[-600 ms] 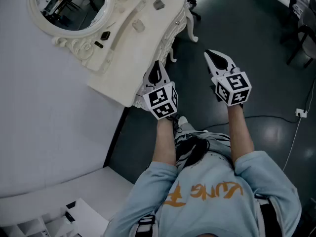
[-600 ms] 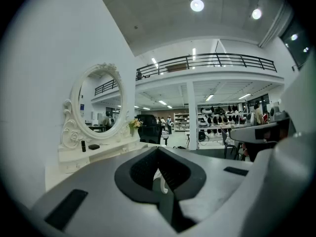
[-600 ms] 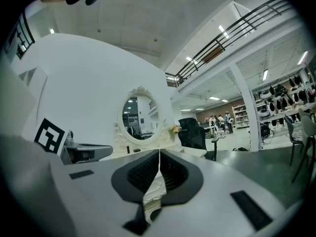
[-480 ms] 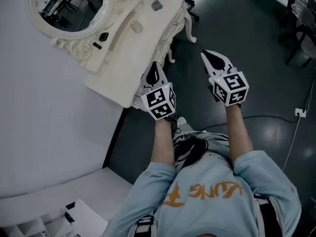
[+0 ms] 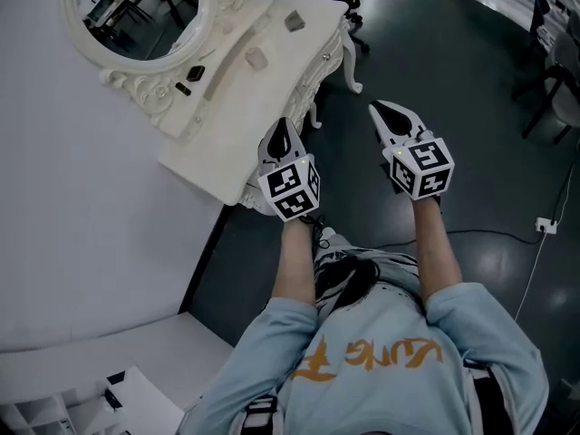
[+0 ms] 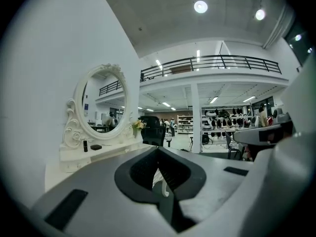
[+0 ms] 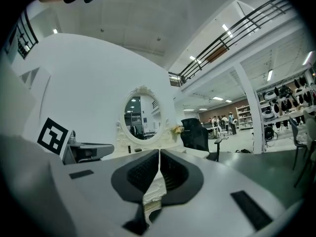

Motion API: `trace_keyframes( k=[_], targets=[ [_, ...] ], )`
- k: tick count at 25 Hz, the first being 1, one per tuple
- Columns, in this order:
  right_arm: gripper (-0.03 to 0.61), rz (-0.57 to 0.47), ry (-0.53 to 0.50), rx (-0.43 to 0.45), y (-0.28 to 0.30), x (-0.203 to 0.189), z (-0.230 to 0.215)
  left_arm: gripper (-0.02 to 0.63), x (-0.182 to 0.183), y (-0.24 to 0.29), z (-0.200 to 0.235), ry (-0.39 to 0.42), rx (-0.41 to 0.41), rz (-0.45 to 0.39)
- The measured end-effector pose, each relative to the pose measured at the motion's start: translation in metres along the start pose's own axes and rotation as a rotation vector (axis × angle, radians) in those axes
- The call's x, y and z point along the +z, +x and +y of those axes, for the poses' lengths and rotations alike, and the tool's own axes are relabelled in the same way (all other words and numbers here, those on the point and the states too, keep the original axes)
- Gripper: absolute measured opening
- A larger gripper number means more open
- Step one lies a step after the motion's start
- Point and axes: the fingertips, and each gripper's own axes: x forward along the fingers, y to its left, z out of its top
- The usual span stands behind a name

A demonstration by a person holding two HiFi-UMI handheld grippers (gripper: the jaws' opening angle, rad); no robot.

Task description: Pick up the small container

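Left gripper (image 5: 283, 127): jaws together, nothing between them, at the near edge of the dressing table (image 5: 217, 134).
Right gripper (image 5: 381, 112): likewise closed and empty, beside the table, over floor.
Small container (image 5: 256, 58): ahead of left gripper, well apart, below the mirror (image 5: 136, 12); second pale container (image 5: 293, 22) farther ahead.
Reach: best to open jaws early, come in level, straddle the sides, squeeze gently.

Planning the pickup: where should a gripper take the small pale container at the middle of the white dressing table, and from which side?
The small pale container stands alone on the white dressing table, bare top around it: probably grip its side walls, coming in from the front edge, nearest the left gripper.
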Motion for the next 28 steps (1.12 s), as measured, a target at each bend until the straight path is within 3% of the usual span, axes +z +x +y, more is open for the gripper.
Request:
trace_keyframes(
  k=[7, 13, 17, 22, 28],
  targets=[
    [0.029, 0.01, 0.016, 0.016, 0.018, 0.0, -0.006, 0.021, -0.002, 0.01, 0.007, -0.023, 0.022, -0.003],
    [0.029, 0.038, -0.002, 0.074, 0.064, -0.01, 0.005, 0.021, -0.011, 0.037, 0.045, -0.068, 0.057, 0.005],
    [0.029, 0.067, -0.014, 0.075, 0.102, -0.021, -0.016, 0.021, -0.023, 0.087, 0.054, -0.102, 0.032, 0.019],
    [0.029, 0.058, 0.053, -0.062, 0.151, -0.02, -0.102, 0.021, -0.026, 0.177, 0.042, -0.066, -0.046, 0.055],
    [0.029, 0.043, 0.161, -0.074, 0.253, -0.028, -0.138, 0.021, -0.035, 0.277, 0.084, -0.003, -0.025, 0.14]
  ],
)
